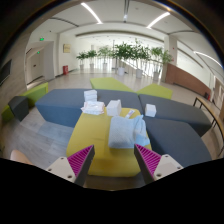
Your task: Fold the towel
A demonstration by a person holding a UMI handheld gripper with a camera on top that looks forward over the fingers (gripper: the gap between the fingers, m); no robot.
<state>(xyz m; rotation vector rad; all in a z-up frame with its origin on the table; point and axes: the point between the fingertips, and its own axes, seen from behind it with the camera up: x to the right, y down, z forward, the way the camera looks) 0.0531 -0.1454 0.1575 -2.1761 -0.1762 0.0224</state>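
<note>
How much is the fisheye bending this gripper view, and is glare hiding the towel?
Gripper view: strong barrel distortion, the long white ceiling light strips curve; they glow brightly but cast no glare on the pale blue folded towel on the yellow table. The gripper is open, pink pads sharp.

Open air lies ahead of the gripper, whose fingers stand apart. On the yellow desk, folded white towels block the middle; its near edge stays bare.
</note>
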